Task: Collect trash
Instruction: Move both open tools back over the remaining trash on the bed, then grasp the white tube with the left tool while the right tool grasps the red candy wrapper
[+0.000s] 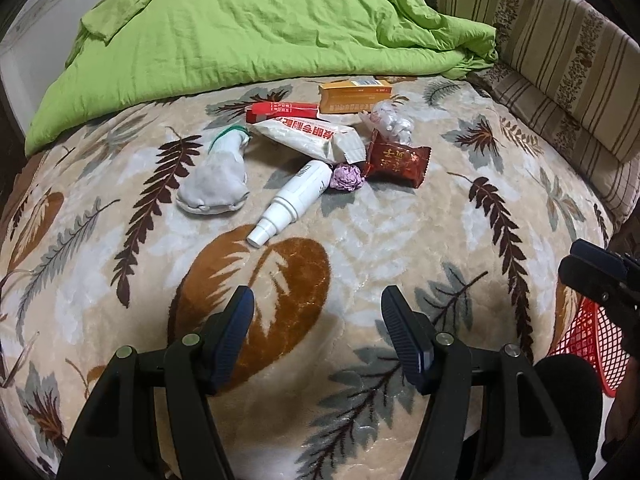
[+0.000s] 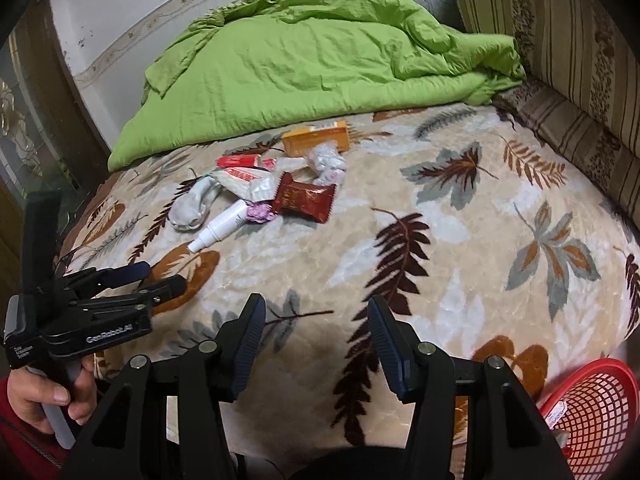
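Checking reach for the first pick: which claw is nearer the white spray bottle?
Left. The left claw sits open just short of the white spray bottle; the right claw, also open, is farther back and rightward.

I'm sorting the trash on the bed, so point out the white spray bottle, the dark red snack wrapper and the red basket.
white spray bottle (image 1: 298, 196): left wrist view, middle of its body.
dark red snack wrapper (image 1: 398, 159): left wrist view, printed face.
red basket (image 2: 592, 420): right wrist view, mesh wall.

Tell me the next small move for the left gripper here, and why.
Probably ease the left gripper forward toward the white spray bottle. Its jaws stand open and empty, the bottle's nozzle end is the nearest piece of the trash pile, and the red basket waits at the bed's edge.
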Demonstrator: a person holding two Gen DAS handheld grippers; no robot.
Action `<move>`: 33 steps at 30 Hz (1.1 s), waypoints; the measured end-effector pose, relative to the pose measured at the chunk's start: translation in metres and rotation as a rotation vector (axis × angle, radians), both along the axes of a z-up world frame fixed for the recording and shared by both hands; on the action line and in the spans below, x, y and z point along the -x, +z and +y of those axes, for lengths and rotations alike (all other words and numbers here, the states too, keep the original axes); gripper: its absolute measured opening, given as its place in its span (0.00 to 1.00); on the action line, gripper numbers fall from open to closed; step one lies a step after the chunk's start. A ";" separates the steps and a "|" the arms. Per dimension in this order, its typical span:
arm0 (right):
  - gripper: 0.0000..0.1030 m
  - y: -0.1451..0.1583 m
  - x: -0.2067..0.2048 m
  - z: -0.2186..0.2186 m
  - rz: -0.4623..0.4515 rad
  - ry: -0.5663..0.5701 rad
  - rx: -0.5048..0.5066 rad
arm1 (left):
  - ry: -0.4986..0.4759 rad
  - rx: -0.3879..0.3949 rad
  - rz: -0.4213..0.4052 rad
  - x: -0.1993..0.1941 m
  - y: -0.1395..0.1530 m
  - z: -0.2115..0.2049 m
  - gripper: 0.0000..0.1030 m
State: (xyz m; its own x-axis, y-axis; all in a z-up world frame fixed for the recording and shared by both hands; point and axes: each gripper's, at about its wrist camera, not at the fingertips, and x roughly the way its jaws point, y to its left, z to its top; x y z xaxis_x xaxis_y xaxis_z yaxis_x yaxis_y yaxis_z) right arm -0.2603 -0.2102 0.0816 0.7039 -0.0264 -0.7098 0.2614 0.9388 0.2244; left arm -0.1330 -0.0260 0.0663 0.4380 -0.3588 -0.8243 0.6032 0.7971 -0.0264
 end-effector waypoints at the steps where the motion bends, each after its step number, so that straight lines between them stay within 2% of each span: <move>1: 0.55 -0.001 0.000 -0.001 0.002 -0.002 -0.003 | 0.000 -0.002 0.001 -0.001 -0.001 0.000 0.63; 18: 0.55 -0.029 -0.013 0.013 0.059 0.028 -0.024 | -0.002 0.003 0.041 -0.016 -0.019 0.006 0.63; 28: 0.55 -0.020 -0.016 0.000 0.047 0.067 -0.003 | -0.061 -0.017 0.037 -0.042 -0.025 -0.011 0.63; 33: 0.55 -0.012 -0.030 -0.008 0.043 0.114 0.014 | -0.034 -0.042 0.014 -0.072 -0.031 -0.033 0.63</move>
State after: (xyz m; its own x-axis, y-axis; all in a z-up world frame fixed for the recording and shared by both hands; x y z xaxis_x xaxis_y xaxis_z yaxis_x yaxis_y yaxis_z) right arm -0.2302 -0.2184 0.0698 0.6722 0.0420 -0.7392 0.1622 0.9658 0.2024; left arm -0.0607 -0.0586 0.0352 0.4142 -0.3381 -0.8451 0.6299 0.7767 -0.0020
